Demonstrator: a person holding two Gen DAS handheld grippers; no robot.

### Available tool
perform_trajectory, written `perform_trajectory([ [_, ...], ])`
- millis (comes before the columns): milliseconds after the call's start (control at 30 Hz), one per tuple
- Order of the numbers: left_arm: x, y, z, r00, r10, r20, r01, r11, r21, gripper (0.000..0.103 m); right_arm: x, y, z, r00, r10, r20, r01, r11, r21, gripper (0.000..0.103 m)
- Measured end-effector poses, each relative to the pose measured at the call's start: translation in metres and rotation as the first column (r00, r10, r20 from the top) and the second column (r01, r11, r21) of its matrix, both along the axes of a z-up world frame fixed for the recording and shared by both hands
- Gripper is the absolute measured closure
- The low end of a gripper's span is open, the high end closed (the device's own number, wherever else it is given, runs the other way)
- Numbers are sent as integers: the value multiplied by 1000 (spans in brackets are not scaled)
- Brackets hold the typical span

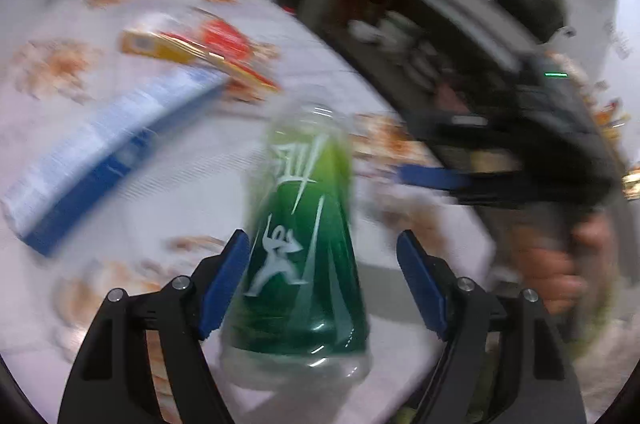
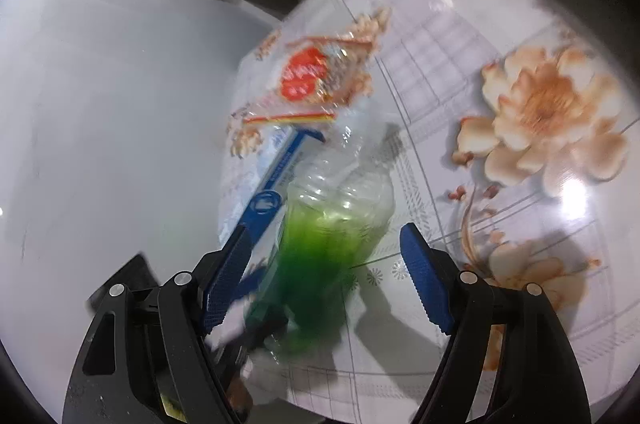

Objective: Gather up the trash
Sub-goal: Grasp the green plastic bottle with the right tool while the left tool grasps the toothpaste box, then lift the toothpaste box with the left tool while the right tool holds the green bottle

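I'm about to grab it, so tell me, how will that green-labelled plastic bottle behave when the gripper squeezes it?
The green-labelled plastic bottle looks empty through its clear ends, so it is probably light. Its thin, ribbed clear wall may dent or crackle under the pads. Being round and glossy, it could slip, or roll on the floral tablecloth if nudged.

Both views are heavily motion-blurred; only the gripper fingers (image 1: 224,284) are rendered sharp. Strong fisheye bending and black vignetting are seen at the edges. Cool, flat indoor light; glare spots and soft shadows are shown on the glossy desk (image 2: 500,4).
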State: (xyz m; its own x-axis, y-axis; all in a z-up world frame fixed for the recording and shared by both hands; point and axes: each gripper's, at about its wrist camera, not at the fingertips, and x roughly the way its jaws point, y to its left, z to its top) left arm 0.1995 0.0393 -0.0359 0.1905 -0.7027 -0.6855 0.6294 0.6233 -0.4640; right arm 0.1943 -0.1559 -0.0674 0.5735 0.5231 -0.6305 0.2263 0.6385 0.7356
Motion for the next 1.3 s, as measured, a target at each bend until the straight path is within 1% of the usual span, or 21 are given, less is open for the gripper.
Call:
perform_trajectory([
  [33,-2,2,3,1000,-8,-5,8,999,-37,29,2,2,-4,1000,9,-11,-9,1000,6,30],
  [100,0,7,12,998,29,57,-28,999,-22,29,4,5,-6,1000,18,-20,-18,1000,-1,30],
  [133,6,11,19,987,79,142,-84,996,26,29,5,7,-6,1000,24,-20,-25,1000,-13,30],
  [200,18,16,23,963,128,236,-156,982,103,29,4,7,-6,999,25,-21,-26,999,-41,29],
  [267,35,17,21,926,147,348,-236,945,227,28,3,5,-7,999,27,-21,-28,999,-35,29],
  [300,46,16,16,914,122,387,-252,919,304,25,3,4,-8,999,27,-24,-28,999,-37,29],
  [400,69,15,1,911,76,405,-261,867,425,24,5,2,-10,999,29,-33,-31,998,-48,30],
  [433,77,15,-5,915,59,399,-257,848,463,23,7,1,-11,999,34,-38,-36,998,-50,30],
  [467,82,17,-8,919,54,392,-252,842,476,23,7,1,-12,998,43,-43,-45,997,-55,30],
  [567,95,20,-22,938,41,344,-222,832,508,23,11,6,-14,994,88,-63,-92,993,-70,32],
  [667,104,24,-34,960,55,274,-196,831,521,23,13,13,-15,988,130,-79,-138,985,-104,38],
  [733,107,26,-39,966,93,239,-209,825,525,29,14,16,-20,985,145,-96,-154,983,-101,46],
  [767,106,27,-39,967,106,233,-218,819,531,34,14,16,-22,984,149,-100,-158,983,-89,48],
  [833,101,26,-40,971,116,209,-212,822,529,40,11,14,-23,984,150,-94,-158,984,-79,48],
  [900,92,24,-41,974,106,201,-199,828,524,50,9,13,-23,984,154,-90,-161,984,-80,48],
  [967,80,22,-40,972,108,210,-206,824,528,56,8,12,-24,985,153,-85,-159,985,-72,48],
  [1033,68,22,-39,969,138,202,-227,817,529,63,2,9,-26,986,148,-80,-153,987,-55,48],
  [1067,64,22,-39,970,151,191,-231,820,524,67,1,8,-27,986,147,-78,-151,987,-50,49],
  [1100,56,23,-39,973,167,162,-227,830,510,69,-3,6,-27,986,145,-77,-148,988,-44,49],
  [1200,35,23,-37,973,189,132,-229,843,487,70,-17,-2,-26,987,138,-79,-142,989,-44,49],
  [1300,8,20,-35,980,185,77,-200,873,445,70,-33,-10,-24,988,130,-85,-135,989,-59,49],
])
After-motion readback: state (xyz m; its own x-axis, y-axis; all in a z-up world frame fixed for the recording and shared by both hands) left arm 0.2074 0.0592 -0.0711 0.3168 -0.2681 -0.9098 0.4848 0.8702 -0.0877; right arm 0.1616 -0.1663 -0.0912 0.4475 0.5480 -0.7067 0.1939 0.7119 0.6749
